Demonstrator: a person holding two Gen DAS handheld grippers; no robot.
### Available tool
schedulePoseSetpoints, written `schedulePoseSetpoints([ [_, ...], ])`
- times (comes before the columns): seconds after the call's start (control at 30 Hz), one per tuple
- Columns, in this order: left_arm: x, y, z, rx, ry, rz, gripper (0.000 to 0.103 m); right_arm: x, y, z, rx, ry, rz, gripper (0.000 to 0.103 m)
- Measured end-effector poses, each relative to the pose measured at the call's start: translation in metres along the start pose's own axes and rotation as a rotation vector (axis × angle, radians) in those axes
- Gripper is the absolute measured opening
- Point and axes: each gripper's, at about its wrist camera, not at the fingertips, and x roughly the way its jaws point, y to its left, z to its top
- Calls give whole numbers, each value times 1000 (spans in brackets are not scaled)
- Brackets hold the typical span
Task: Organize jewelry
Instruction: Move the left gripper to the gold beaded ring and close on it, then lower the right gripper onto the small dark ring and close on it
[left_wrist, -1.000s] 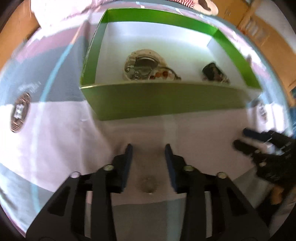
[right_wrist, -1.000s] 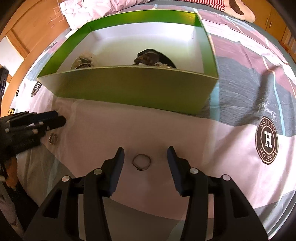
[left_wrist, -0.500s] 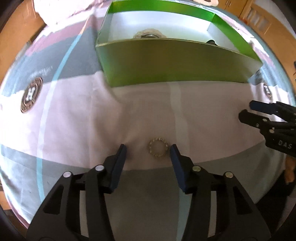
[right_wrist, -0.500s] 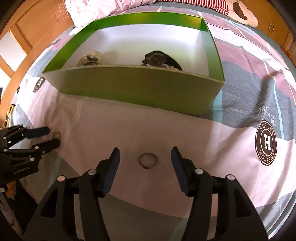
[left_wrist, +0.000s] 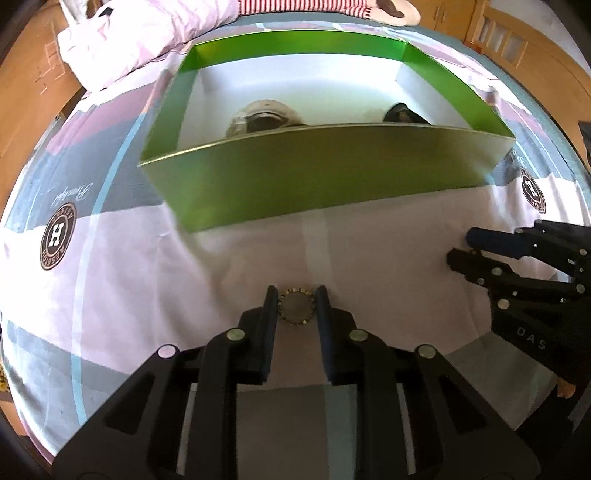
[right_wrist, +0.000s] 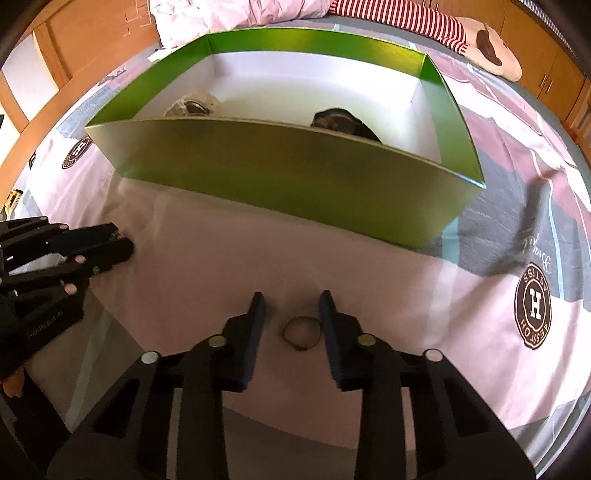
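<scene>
While the green box (left_wrist: 332, 184) sat just ahead, the left gripper (left_wrist: 295, 295) pinched the beaded ring (left_wrist: 297, 306). The right gripper (right_wrist: 291, 299) was partly open, gripping nothing. The thin ring (right_wrist: 302, 333) lay flat between its fingers.

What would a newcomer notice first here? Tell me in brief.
The big green box dominates the top of both views, sitting on the patterned bedspread with jewelry already inside. Below it, the left claw has closed around a beaded ring, while the right claw is open around a thin ring on the cloth.
</scene>
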Motion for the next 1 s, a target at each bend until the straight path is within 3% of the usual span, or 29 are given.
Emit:
schedulePoseSetpoints([
  [0.47, 7, -7, 2, 15, 5, 17, 21, 0, 2, -1, -4, 0, -2, 28],
  [0.6, 6, -7, 2, 10, 5, 13, 21, -8, -2, 0, 19, -44, -6, 28],
  [0.67, 6, -7, 2, 10, 6, 12, 21, -12, -4, 2, 27, -68, -28, 34],
  [0.73, 7, -6, 2, 12, 7, 13, 21, -13, -7, 3, 42, -70, -28, 47],
  [0.83, 7, -6, 2, 13, 8, 13, 21, -9, -8, 2, 49, -43, -31, 54],
  [1.0, 7, -7, 2, 18, 10, 16, 21, -1, -4, 0, 24, -9, -44, 56],
])
